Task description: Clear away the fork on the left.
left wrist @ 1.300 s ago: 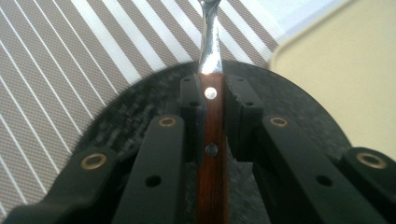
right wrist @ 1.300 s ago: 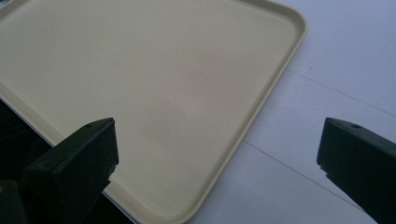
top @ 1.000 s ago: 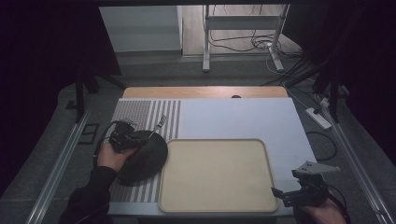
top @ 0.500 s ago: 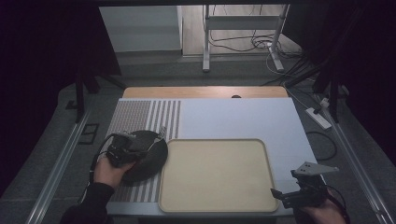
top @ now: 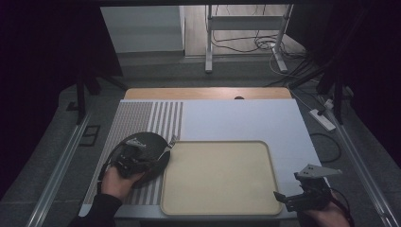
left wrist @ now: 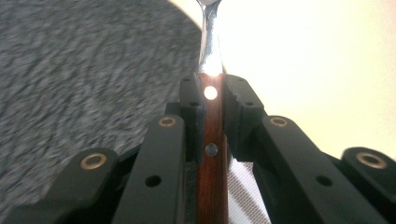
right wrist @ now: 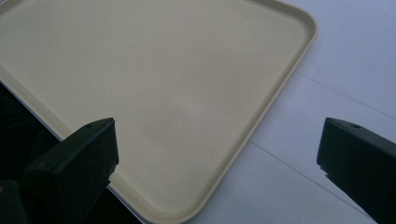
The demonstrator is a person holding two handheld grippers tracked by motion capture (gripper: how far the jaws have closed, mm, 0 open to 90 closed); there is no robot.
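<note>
My left gripper (top: 152, 153) hovers over a dark round plate (top: 146, 142) at the table's left, held by a hand. It is shut on a utensil with a red-brown wooden handle (left wrist: 211, 126) and a shiny metal shaft (left wrist: 208, 42). The shaft's tip (top: 171, 140) reaches toward the left rim of a large beige tray (top: 217, 177); its end is cut off in the left gripper view. My right gripper (top: 283, 195) stands open near the tray's front right corner (right wrist: 177, 212), with nothing between its jaws.
A striped grey-and-white mat (top: 142, 116) lies under the plate. A pale blue-white sheet (top: 246, 118) covers the rest of the table, with a wooden strip (top: 208, 93) along the far edge. Cables and a power strip (top: 322, 118) lie on the floor to the right.
My left gripper has drawn back toward the near edge and slightly right with the utensil, staying over the plate. The right gripper has not moved.
</note>
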